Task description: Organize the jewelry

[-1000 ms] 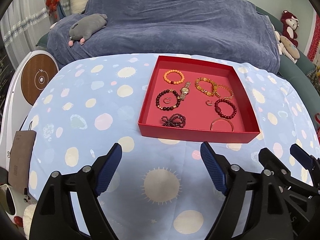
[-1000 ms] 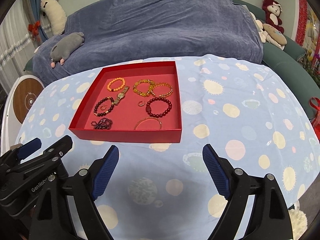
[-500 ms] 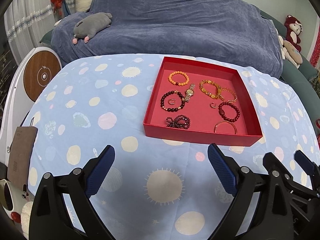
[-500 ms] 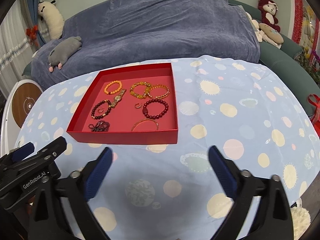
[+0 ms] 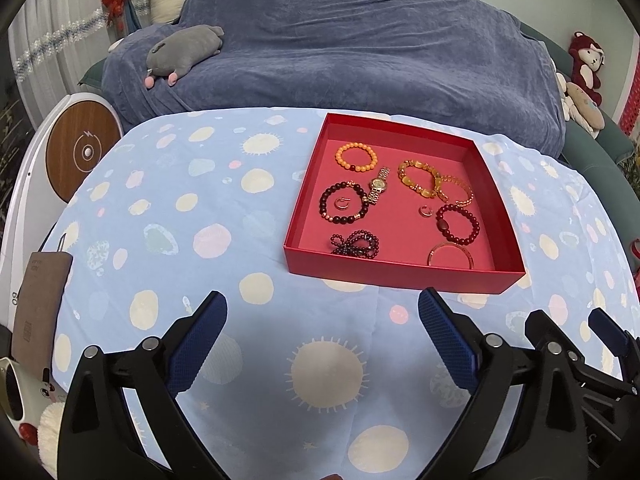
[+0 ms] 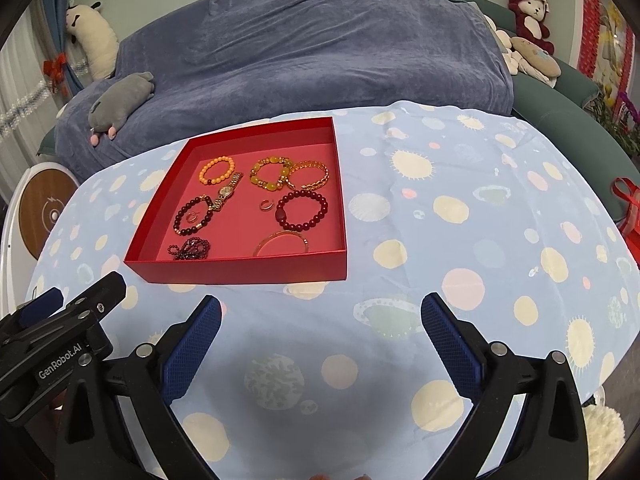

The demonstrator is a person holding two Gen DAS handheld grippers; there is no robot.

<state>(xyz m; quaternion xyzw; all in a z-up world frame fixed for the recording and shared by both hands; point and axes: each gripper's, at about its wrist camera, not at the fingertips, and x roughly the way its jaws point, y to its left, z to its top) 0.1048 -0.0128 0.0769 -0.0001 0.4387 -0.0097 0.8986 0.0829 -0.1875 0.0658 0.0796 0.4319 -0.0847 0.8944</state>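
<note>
A shallow red tray [image 5: 400,278] [image 6: 240,272] sits on the patterned blue tablecloth and holds several bracelets, a gold watch [image 5: 378,190] [image 6: 226,192], a dark bead string [image 5: 356,242] and small rings. An orange bead bracelet [image 5: 356,156] [image 6: 217,169] lies at its far left. My left gripper [image 5: 322,340] is open and empty, hovering in front of the tray. My right gripper [image 6: 320,340] is open and empty, in front of the tray's near right corner. Each gripper shows at the edge of the other's view.
A blue-covered sofa [image 5: 340,48] with a grey plush toy [image 5: 184,50] stands behind the table. A white device with a round wooden face [image 5: 82,152] is at the left. A brown pouch [image 5: 38,308] lies at the table's left edge. Stuffed toys [image 6: 528,20] sit at the far right.
Both grippers have drawn back and risen a little from the tray, which looks smaller and farther. Both stay open. Nothing in the tray has moved.
</note>
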